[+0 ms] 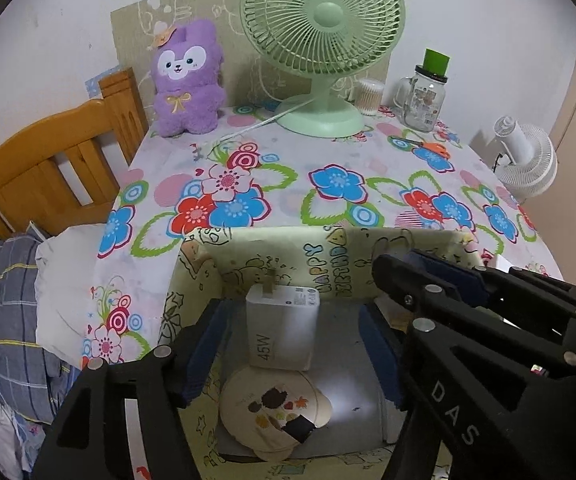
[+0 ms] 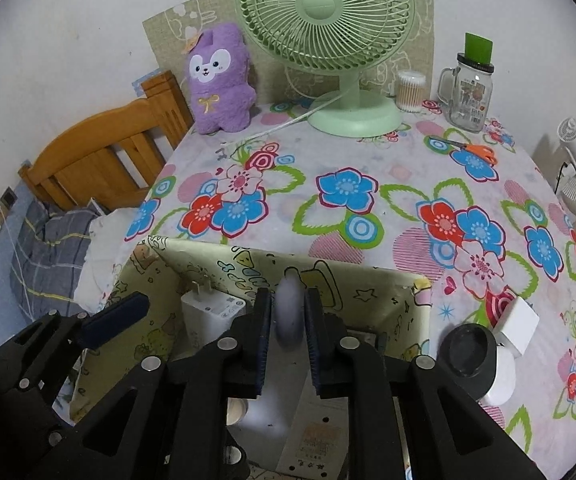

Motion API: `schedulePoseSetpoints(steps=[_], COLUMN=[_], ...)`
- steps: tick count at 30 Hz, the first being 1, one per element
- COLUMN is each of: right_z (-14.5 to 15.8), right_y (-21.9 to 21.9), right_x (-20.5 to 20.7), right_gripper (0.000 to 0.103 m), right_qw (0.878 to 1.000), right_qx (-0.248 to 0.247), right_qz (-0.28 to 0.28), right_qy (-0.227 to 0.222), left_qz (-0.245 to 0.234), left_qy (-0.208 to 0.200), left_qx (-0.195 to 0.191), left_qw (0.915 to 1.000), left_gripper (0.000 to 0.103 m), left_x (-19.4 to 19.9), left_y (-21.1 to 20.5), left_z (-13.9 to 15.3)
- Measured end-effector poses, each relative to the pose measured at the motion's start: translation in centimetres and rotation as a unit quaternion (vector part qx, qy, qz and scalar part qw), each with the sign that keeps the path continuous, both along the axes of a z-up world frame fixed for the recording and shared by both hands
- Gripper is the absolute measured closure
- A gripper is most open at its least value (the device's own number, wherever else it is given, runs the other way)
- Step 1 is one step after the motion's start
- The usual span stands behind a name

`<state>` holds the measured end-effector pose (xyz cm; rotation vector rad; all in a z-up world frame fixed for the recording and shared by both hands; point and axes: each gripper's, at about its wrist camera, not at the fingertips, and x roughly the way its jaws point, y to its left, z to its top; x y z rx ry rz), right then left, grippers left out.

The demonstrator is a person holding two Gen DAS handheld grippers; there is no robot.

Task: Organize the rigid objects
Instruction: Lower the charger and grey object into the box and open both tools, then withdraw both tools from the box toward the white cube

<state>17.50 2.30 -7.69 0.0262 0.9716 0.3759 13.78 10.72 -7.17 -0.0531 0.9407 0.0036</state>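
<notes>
A cartoon-print box [image 1: 328, 256] stands at the table's near edge. Inside it a white 45W charger [image 1: 282, 330] stands on end, above a round beige disc [image 1: 272, 412]. My left gripper [image 1: 292, 348] is open, its blue pads on either side of the charger and apart from it. My right gripper [image 2: 288, 340] reaches into the same box [image 2: 368, 292]. A small white rounded object [image 2: 289, 312], blurred, sits in the narrow gap between its pads, which do not seem to press on it. The charger [image 2: 212, 320] shows to its left.
A white cube plug [image 2: 518, 320] and a black-and-white round device [image 2: 476, 360] lie right of the box. Orange scissors [image 2: 476, 150], a green fan [image 2: 328, 40], a glass jar [image 2: 470, 92] and a purple plush [image 2: 220, 84] stand farther back. A wooden headboard [image 2: 100, 156] lies to the left.
</notes>
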Motion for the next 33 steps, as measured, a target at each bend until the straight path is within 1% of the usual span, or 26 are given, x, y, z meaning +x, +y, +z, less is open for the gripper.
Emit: schedulePoseSetpoints(steps=[1, 2, 3, 4, 5, 6, 9, 11, 16, 33], right_z=[0.2, 0.4, 0.6, 0.9, 1.2, 1.6, 2.2, 2.6, 3.3, 5.0], right_y=[-0.2, -0.4, -0.6, -0.9, -1.2, -1.5, -2.1, -2.8, -4.5, -8.7], right_x=[-0.2, -0.4, -0.5, -0.8, -1.1, -1.4, -2.1, -2.7, -3.8, -7.1], right_gripper=[0.07, 0.056, 0.049, 0.039, 0.035, 0.035, 0.033, 0.028, 0.023, 0.02], right_qw=[1.0, 1.0, 1.0, 1.0, 0.999, 0.999, 0.999, 0.998, 0.998, 0.996], right_qx=[-0.001, -0.002, -0.003, -0.004, -0.005, -0.006, -0.011, -0.012, -0.008, -0.008], right_qz=[-0.003, -0.005, -0.007, -0.011, -0.012, -0.013, -0.012, -0.017, -0.025, -0.037], right_qy=[-0.003, -0.007, -0.013, -0.021, -0.03, -0.037, -0.046, -0.052, -0.057, -0.076], left_qz=[-0.001, -0.001, 0.0, -0.001, -0.003, -0.004, -0.008, -0.011, -0.015, -0.028], left_qy=[-0.002, -0.005, -0.008, -0.012, -0.017, -0.019, -0.029, -0.032, -0.039, -0.057], left_qx=[0.001, 0.003, 0.005, 0.007, 0.008, 0.008, 0.016, 0.017, 0.018, 0.016], left_qw=[1.0, 1.0, 1.0, 0.9999, 0.9998, 0.9998, 0.9994, 0.9993, 0.999, 0.9978], left_gripper=[0.028, 0.026, 0.024, 0.021, 0.02, 0.017, 0.015, 0.013, 0.011, 0.008], left_x=[-0.1, -0.3, -0.5, -0.7, -0.9, -1.1, -1.8, -2.1, -3.2, -6.1], left_y=[-0.2, -0.3, -0.5, -0.7, -0.9, -1.1, -1.9, -2.3, -3.5, -7.6], left_z=[0.1, 0.3, 0.5, 0.7, 0.9, 1.1, 1.8, 2.1, 2.8, 4.3])
